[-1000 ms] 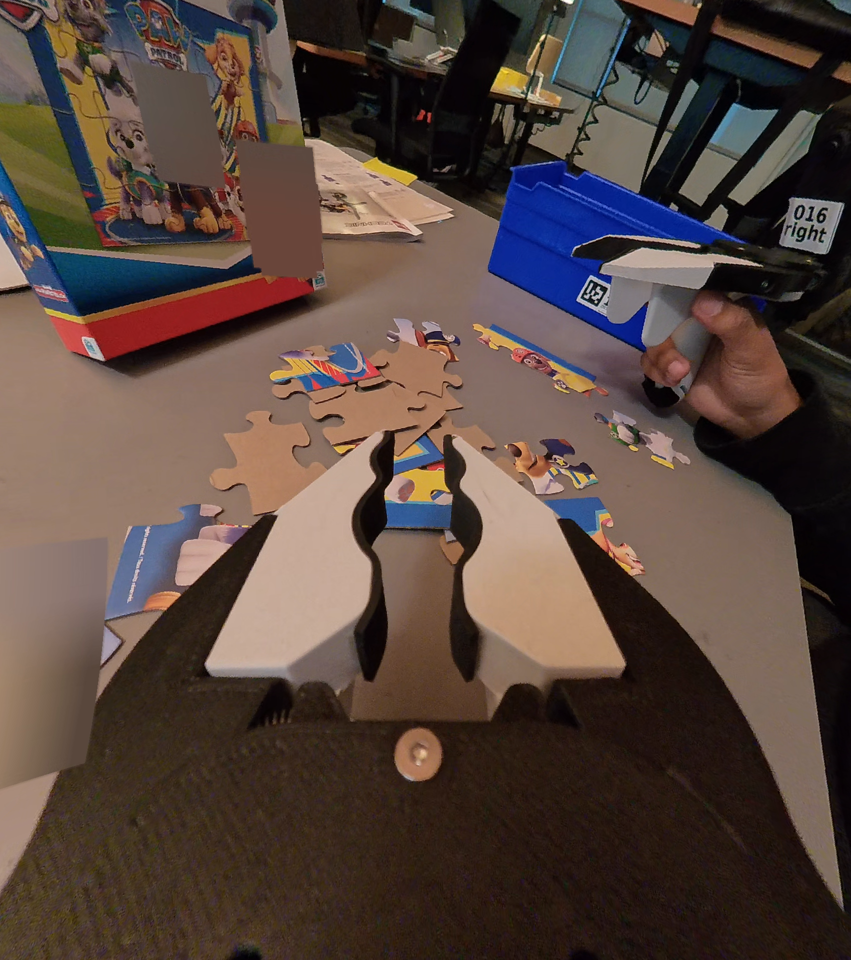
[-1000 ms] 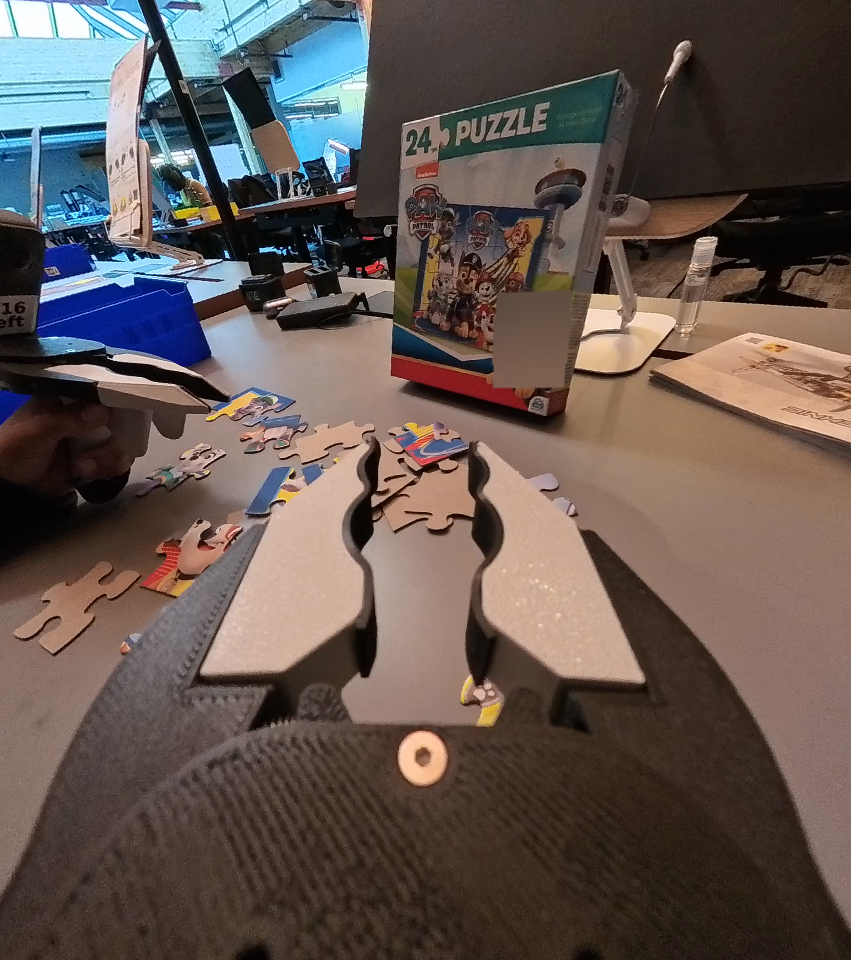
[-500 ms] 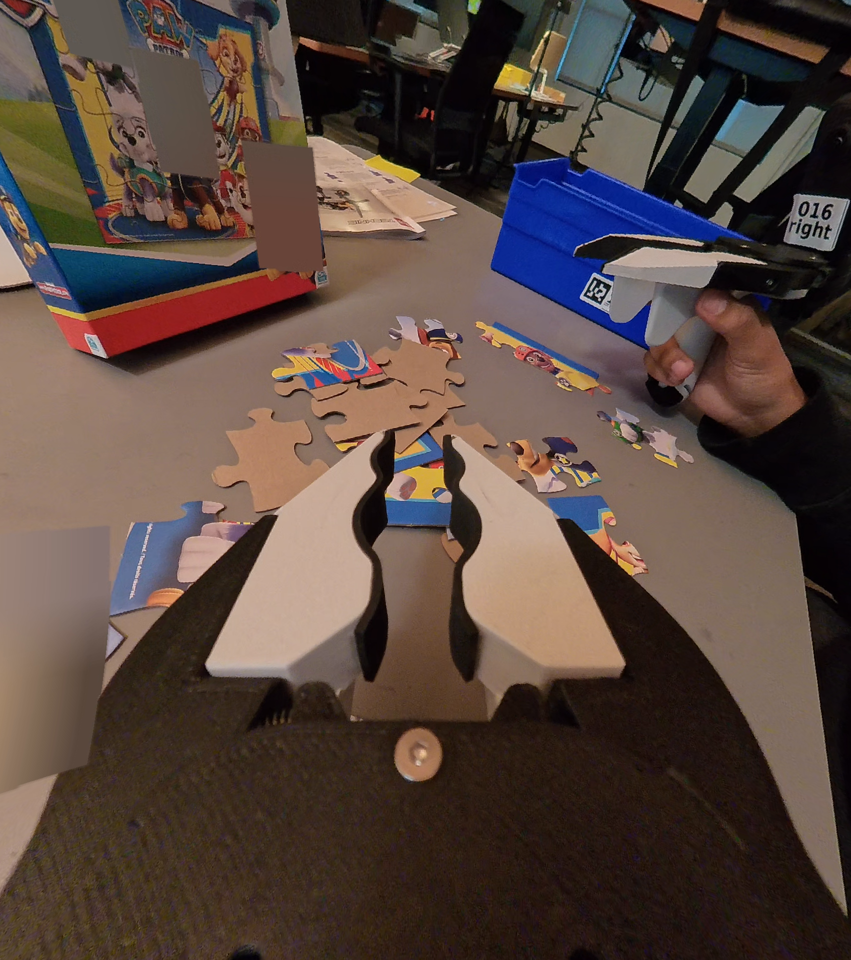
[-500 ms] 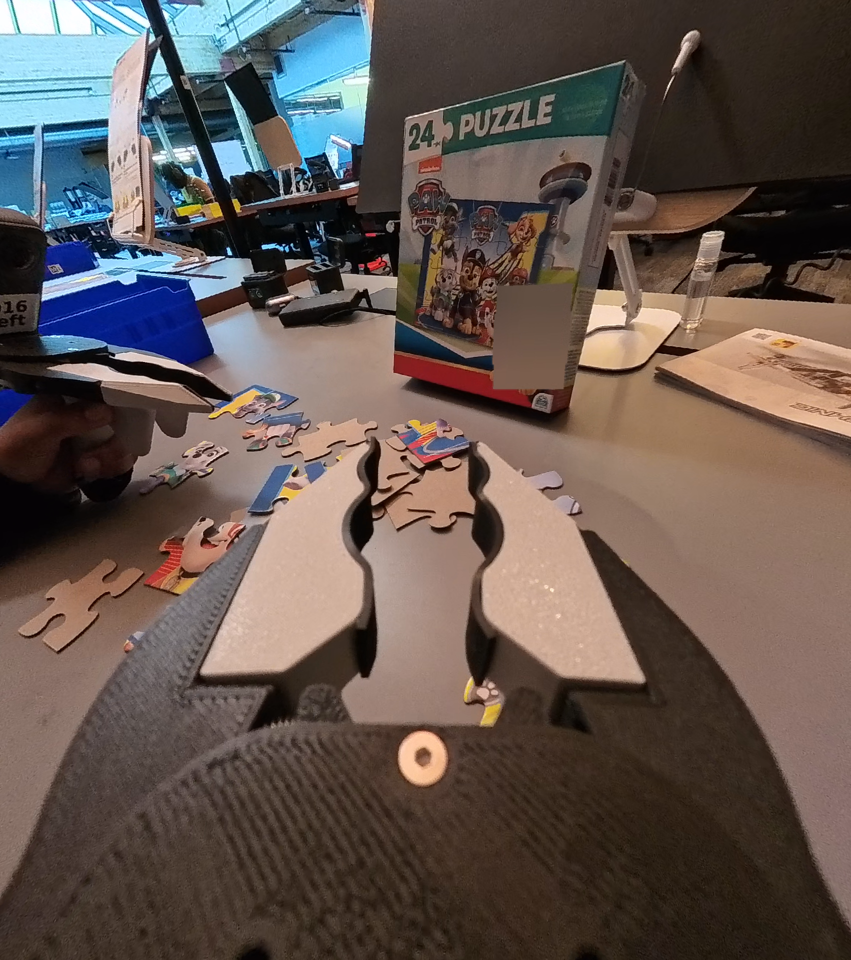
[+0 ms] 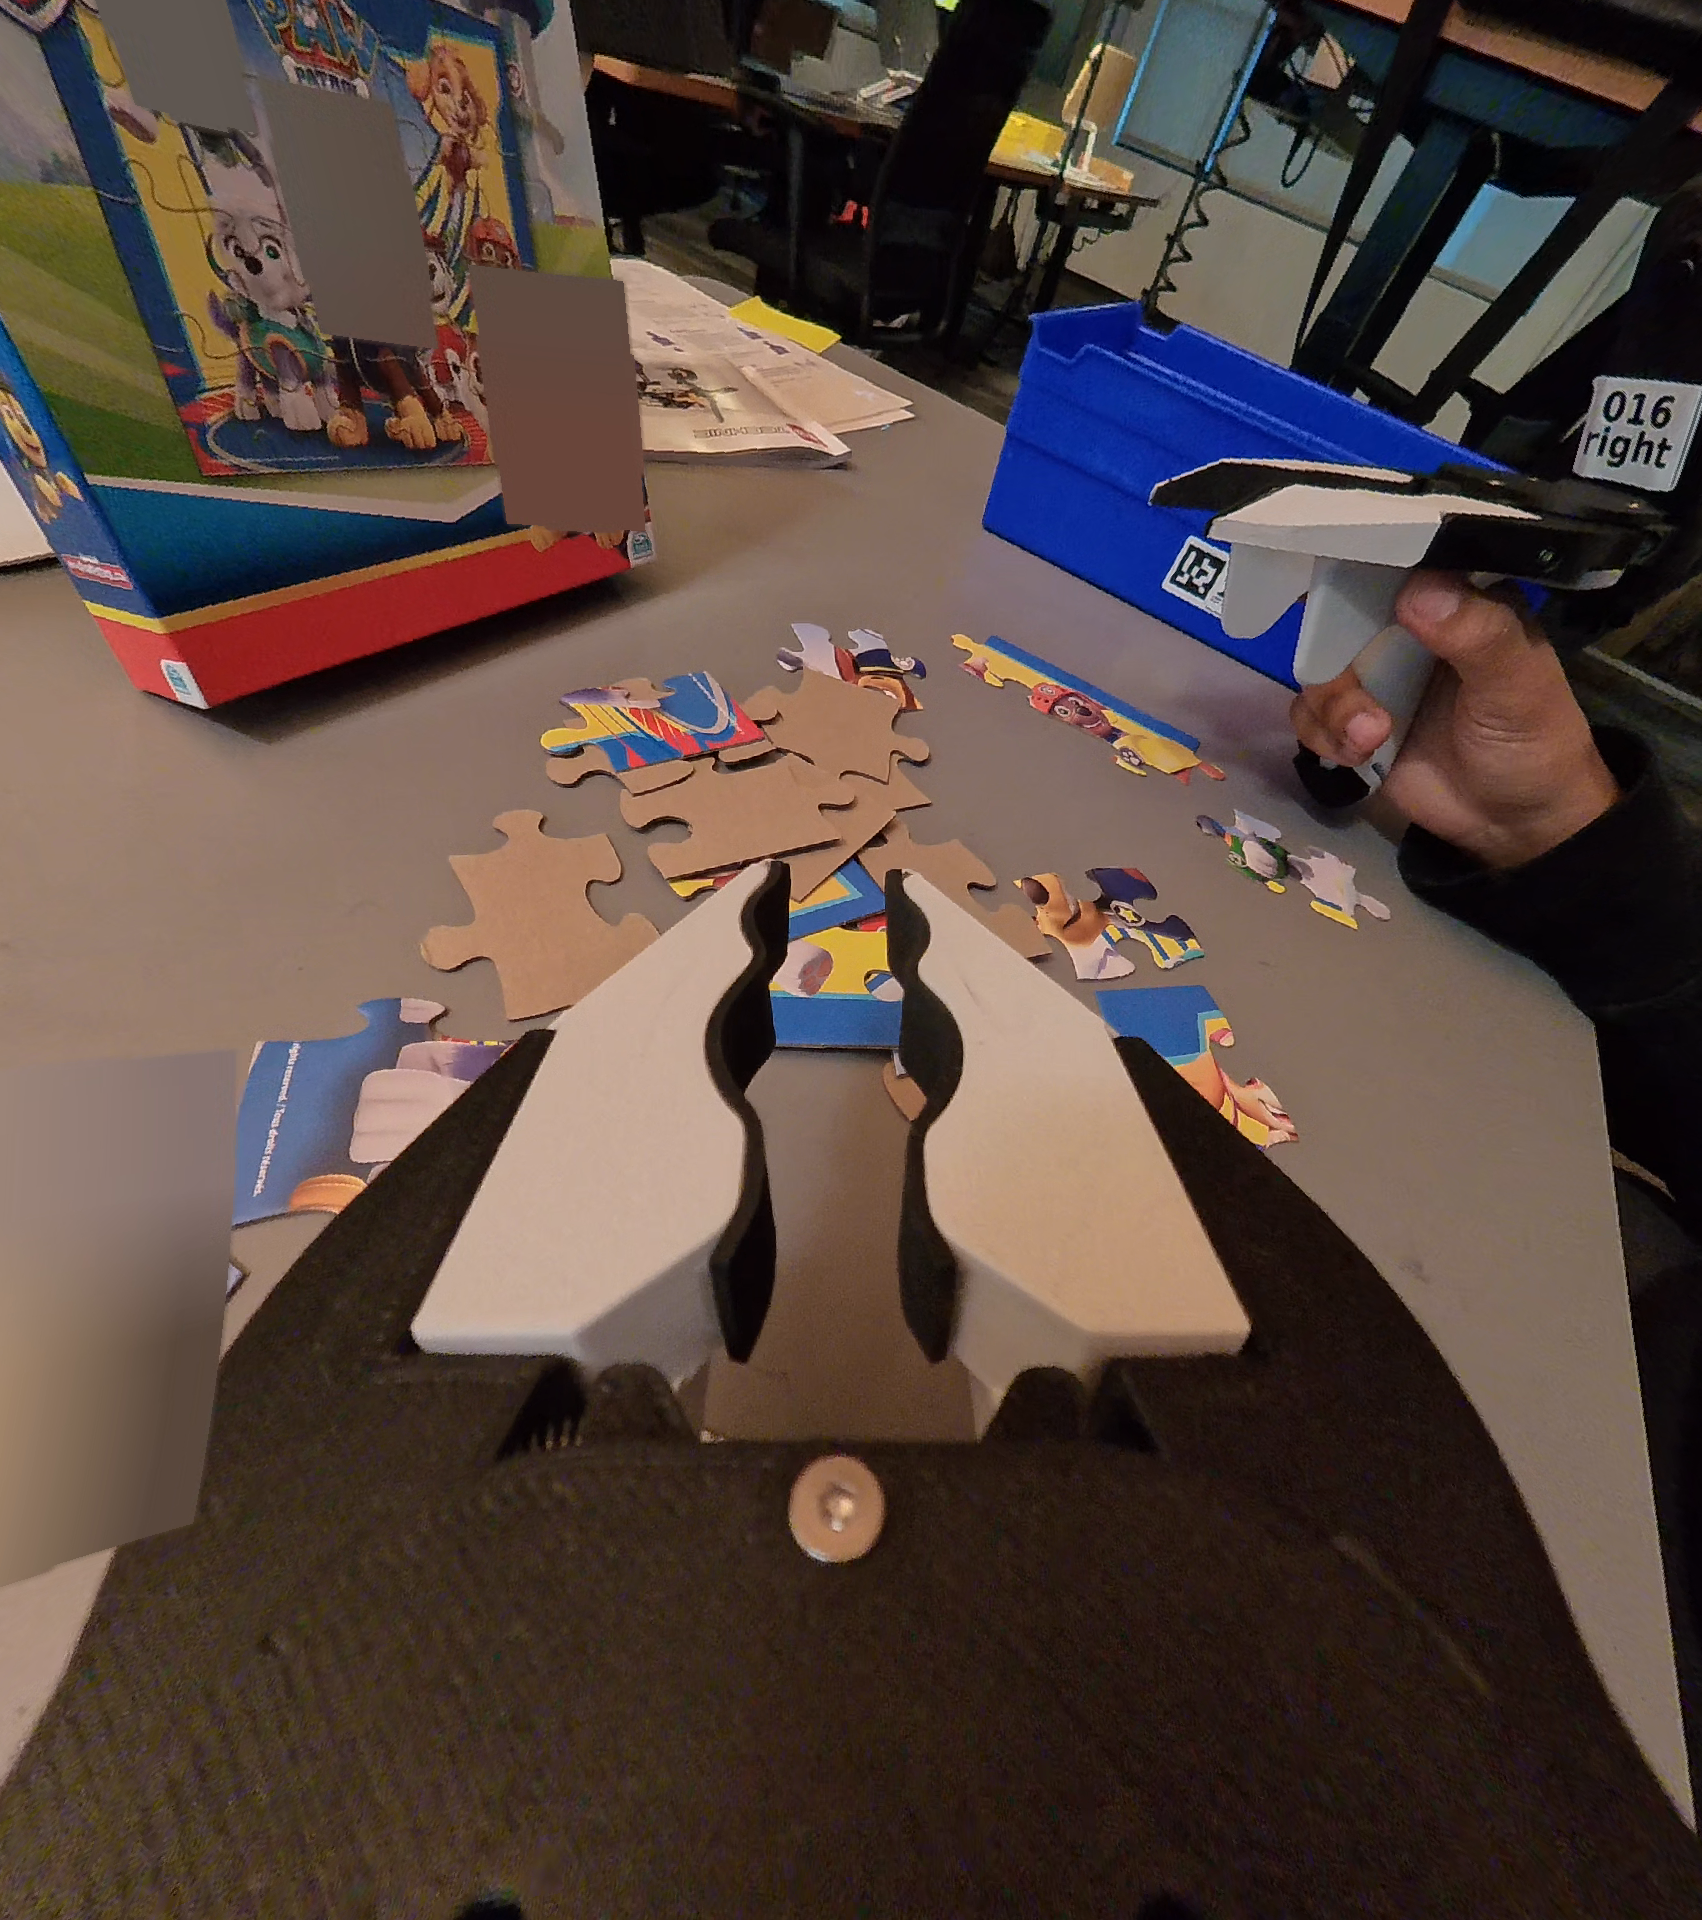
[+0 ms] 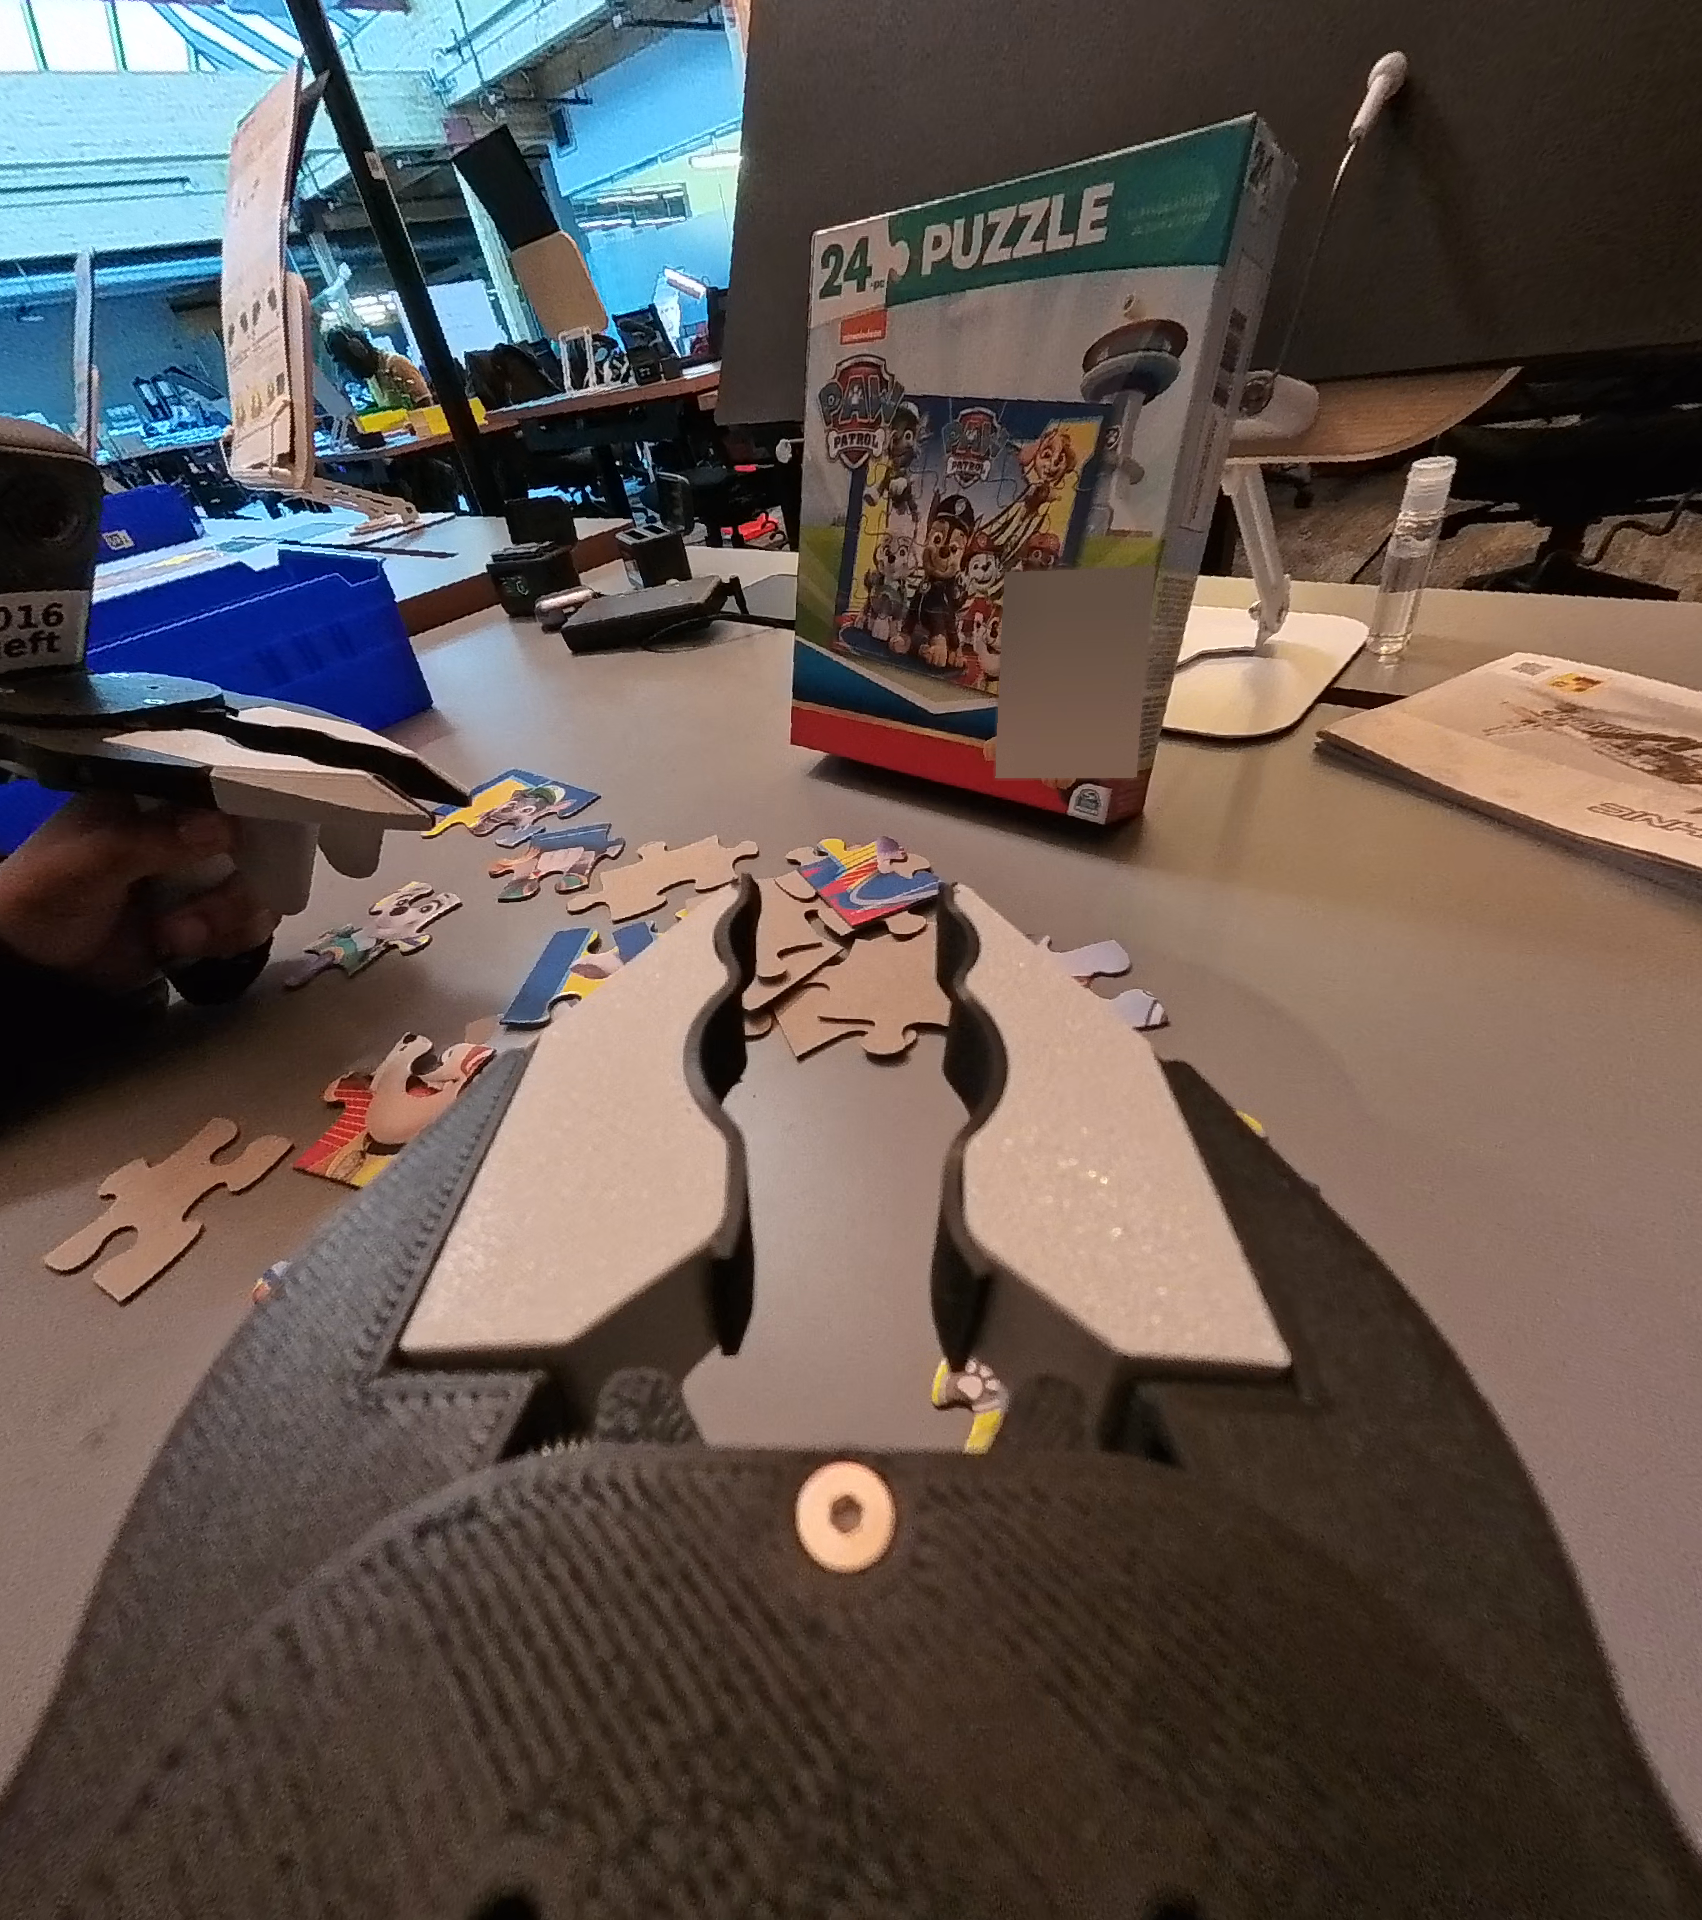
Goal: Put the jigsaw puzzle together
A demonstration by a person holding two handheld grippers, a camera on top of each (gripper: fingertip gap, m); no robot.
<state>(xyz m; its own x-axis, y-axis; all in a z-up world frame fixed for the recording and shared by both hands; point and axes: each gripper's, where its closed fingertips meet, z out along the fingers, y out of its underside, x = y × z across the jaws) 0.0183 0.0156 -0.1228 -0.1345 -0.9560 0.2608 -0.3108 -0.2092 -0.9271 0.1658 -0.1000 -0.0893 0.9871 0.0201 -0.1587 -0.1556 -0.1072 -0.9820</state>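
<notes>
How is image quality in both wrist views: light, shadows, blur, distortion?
Left wrist view: dim warm light, sharp on the puzzle pieces, soft shadow beside the box, fisheye bends the table edge. Right wrist view: bright blown windows far left, box sharp, edges stretched, booklet slightly soft.

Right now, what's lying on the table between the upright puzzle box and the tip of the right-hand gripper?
In the right wrist view, a heap of loose puzzle pieces, mostly brown side up, then bare grey table up to the puzzle box. The right gripper is open, holding nothing.
</notes>
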